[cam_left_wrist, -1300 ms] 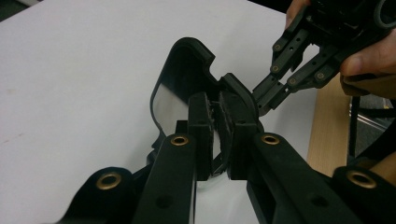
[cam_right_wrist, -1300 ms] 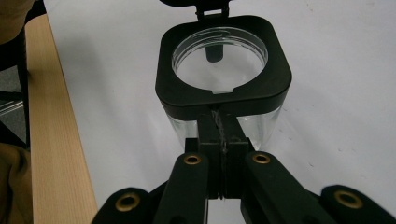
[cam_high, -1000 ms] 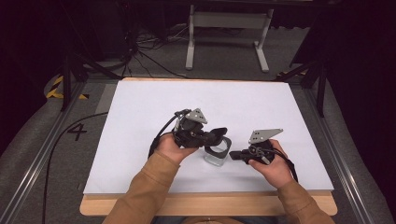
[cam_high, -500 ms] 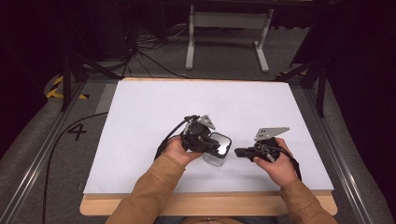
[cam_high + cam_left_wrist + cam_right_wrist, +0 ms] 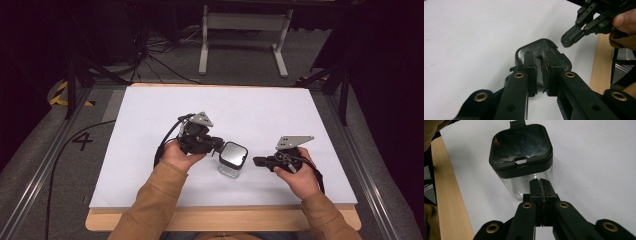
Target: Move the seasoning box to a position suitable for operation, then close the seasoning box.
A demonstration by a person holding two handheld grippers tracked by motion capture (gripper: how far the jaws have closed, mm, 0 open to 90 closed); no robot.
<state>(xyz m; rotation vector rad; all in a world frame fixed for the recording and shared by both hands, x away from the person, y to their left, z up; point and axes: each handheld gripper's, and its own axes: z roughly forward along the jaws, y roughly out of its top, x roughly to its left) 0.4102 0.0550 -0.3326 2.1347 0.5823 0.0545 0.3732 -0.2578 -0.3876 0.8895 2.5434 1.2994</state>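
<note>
In the high view, a white tabletop [image 5: 150, 165] with a wooden front edge carries a small clear container [image 5: 231, 161] with a dark square lid [image 5: 234, 153], standing a little toward five o'clock of the sheet's middle. The left tongs [image 5: 221, 145], held in the person's left hand [image 5: 178, 154], reach toward three o'clock and meet the lid at its nine o'clock side; how far they are parted cannot be told from here. The right tongs [image 5: 259, 161], held in the right hand [image 5: 295, 172], point toward nine o'clock and stop near the container's three o'clock side without touching it. A grey three-cornered plate sits on top of each of the tongs. Behind the tabletop, at twelve o'clock, a metal stand [image 5: 242, 35] rests on the dark floor among cables. In the left gripper view, the left tongs [image 5: 538, 72] stand only narrowly parted, with the thin rim of the dark lid [image 5: 564, 61] caught between the pads, the lid lying flat beyond them toward twelve o'clock. The right tongs [image 5: 570, 40] show at one o'clock, tips closed together and just clear of the lid's corner. In the right gripper view, the right tongs [image 5: 540, 183] are pressed together with nothing between them, their tips just short of the clear wall of the container [image 5: 524, 185], which sits upright at twelve o'clock with its dark lid [image 5: 520, 145] on top and a small tab at the far edge.
</note>
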